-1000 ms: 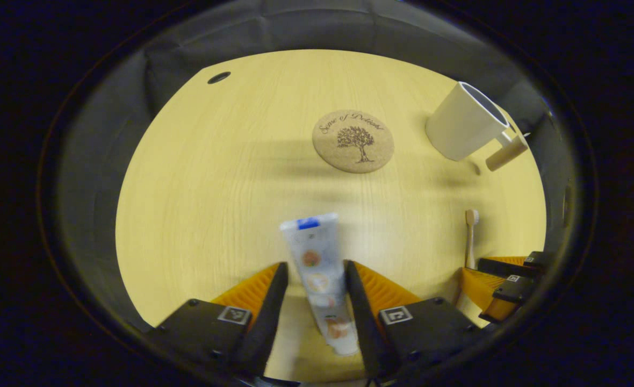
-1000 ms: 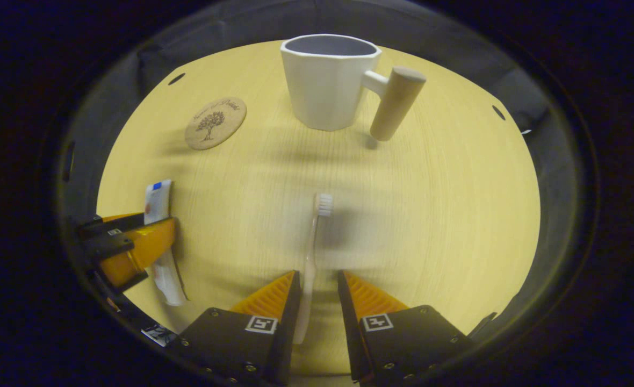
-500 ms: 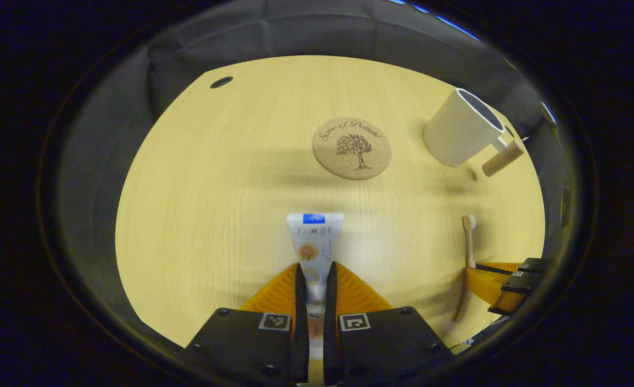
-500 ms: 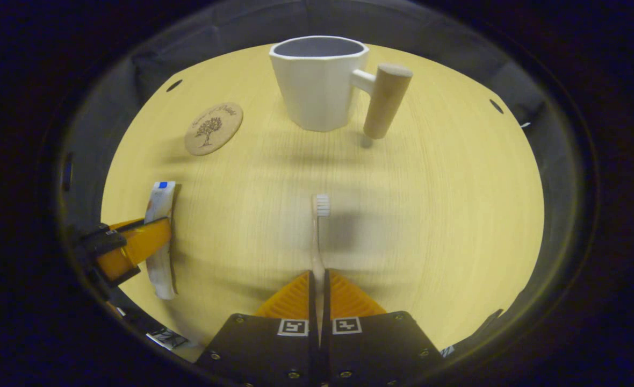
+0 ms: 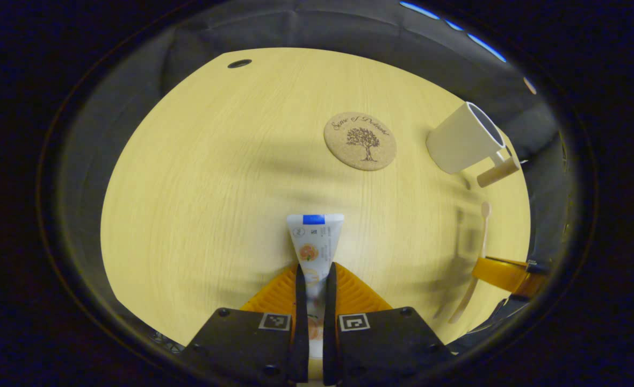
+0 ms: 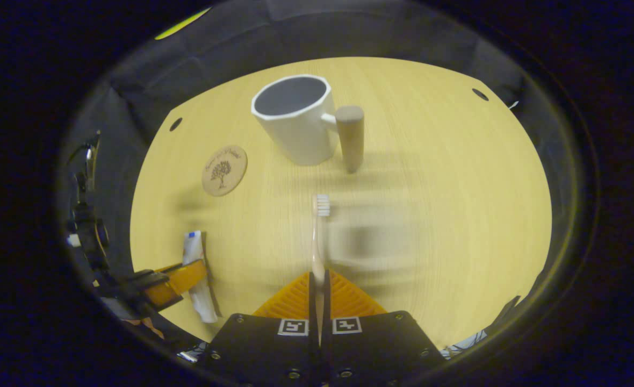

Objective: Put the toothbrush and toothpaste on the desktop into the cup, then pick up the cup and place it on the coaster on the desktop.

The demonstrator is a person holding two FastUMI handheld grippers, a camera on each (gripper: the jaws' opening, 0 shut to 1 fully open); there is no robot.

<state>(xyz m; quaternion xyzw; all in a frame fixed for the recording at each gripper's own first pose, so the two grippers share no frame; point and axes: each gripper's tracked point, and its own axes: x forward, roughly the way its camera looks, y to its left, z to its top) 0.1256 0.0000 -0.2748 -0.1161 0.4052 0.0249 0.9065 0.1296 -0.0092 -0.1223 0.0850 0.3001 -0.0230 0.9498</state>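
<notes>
— What are the two holding from where you stand?

— The left hand-held gripper (image 5: 312, 279) is pinching the toothpaste (image 5: 314, 248); both orange fingers press on the lower part of the tube, and its flat blue-tipped end sticks out ahead over the desk (image 5: 199, 172). The right hand-held gripper (image 6: 317, 282) is pressed together on the toothbrush (image 6: 317, 236), clamped on the handle with the bristle head pointing forward toward the cup.

— Where is the cup?

— The white cup (image 6: 294, 124) stands upright toward the far edge of the desk, its mouth open and nothing visible in it. Its wooden handle (image 6: 351, 137) sticks out on the side away from the coaster.

— And the coaster?

— The round cork coaster (image 5: 360, 141) with a tree printed on it lies flat on the desk beside the cup, a gap of bare wood between them. Nothing sits on it.

— Anything in the way?

— Between the toothbrush head and the cup I see bare desk, with blurred shadows on the wood. Between the toothpaste and the coaster, likewise bare wood. In the left gripper view the other hand-held gripper shows off to the side near the desk's edge, the toothbrush standing up from it. There are small dark round holes (image 5: 239, 63) near the far corners of the desk, well apart from everything. Dark cloth (image 6: 349, 32) hangs behind the far edge.
</notes>
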